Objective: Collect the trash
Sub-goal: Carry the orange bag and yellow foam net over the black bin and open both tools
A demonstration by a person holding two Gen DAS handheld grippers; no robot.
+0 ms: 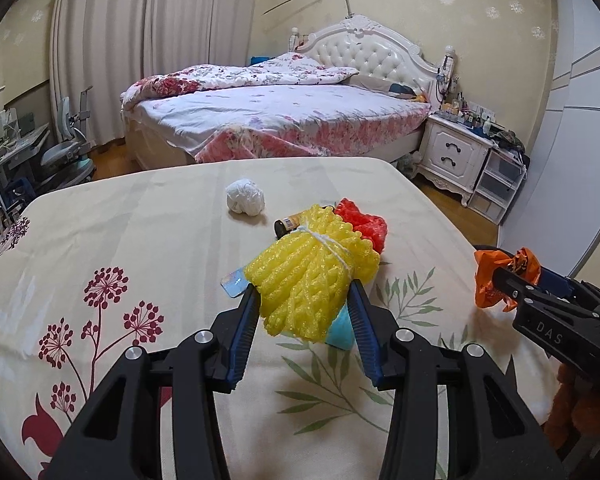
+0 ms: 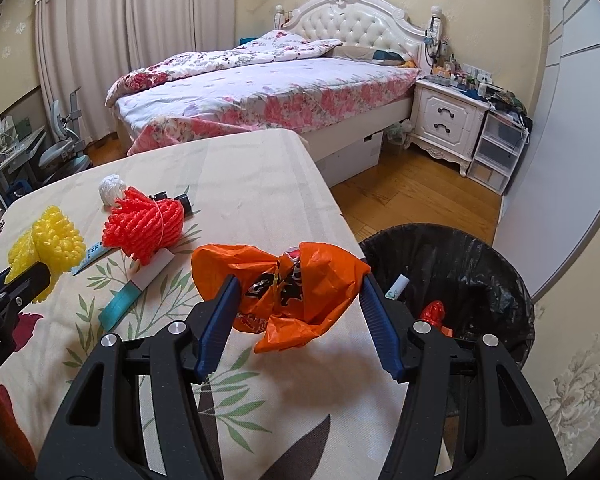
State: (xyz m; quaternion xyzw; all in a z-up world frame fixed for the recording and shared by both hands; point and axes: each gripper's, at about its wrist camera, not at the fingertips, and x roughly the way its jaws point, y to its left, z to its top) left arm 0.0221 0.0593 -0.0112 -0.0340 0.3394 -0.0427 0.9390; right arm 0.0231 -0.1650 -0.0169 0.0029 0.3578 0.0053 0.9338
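At the bottom centre of the left wrist view, the left gripper [image 1: 304,292] pinches a yellow foam net bundle [image 1: 312,276] between its blue pads, the bundle lifted clear of the floral tablecloth [image 1: 140,240]; a teal packet [image 1: 340,332] lies on the cloth beneath it; at the bottom centre of the right wrist view, the right gripper [image 2: 296,284] is clamped on a crumpled orange plastic bag [image 2: 300,292], held above the table's right edge; just right of it, in the lower right of that frame, stands a bin lined with a black bag [image 2: 480,264], with a red wrapper and a white scrap inside; further up the table lie a red foam net bundle [image 2: 148,220], a small dark bottle [image 1: 286,226] and a white crumpled wad [image 1: 245,197]; beyond the table, in the upper middle, a bed [image 2: 260,88] with a floral quilt and a white nightstand [image 2: 448,120] at its right
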